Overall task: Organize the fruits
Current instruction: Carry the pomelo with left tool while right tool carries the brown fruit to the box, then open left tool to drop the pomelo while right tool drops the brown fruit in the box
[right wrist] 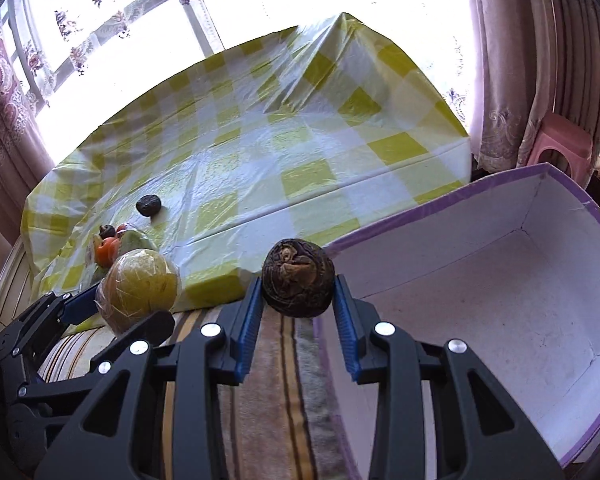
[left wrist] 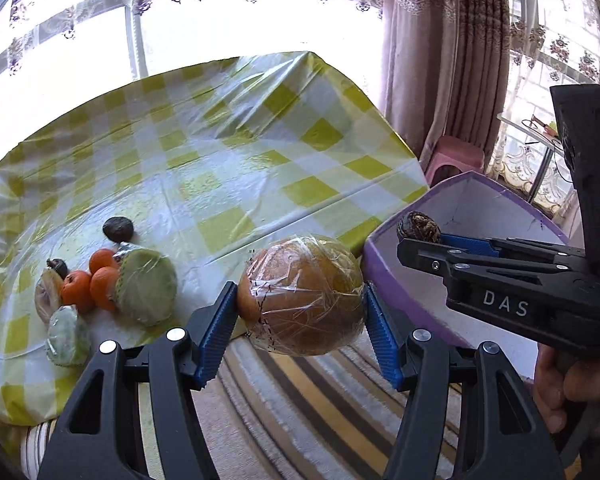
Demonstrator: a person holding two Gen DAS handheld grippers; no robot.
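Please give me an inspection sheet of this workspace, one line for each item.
Surface: table under a yellow checked cloth, wrinkled, covered by clear plastic.
Job's things: purple box, nothing inside; wrapped round fruit and dark wrinkled fruit held in the air; on the cloth, oranges, wrapped fruits, one dark fruit.
Clutter: nothing seen.
Grippers: left tongs shut on the wrapped round fruit; right tongs shut on the dark wrinkled fruit.
Cables: nothing seen.
Surroundings: striped rug, curtains, pink stool.
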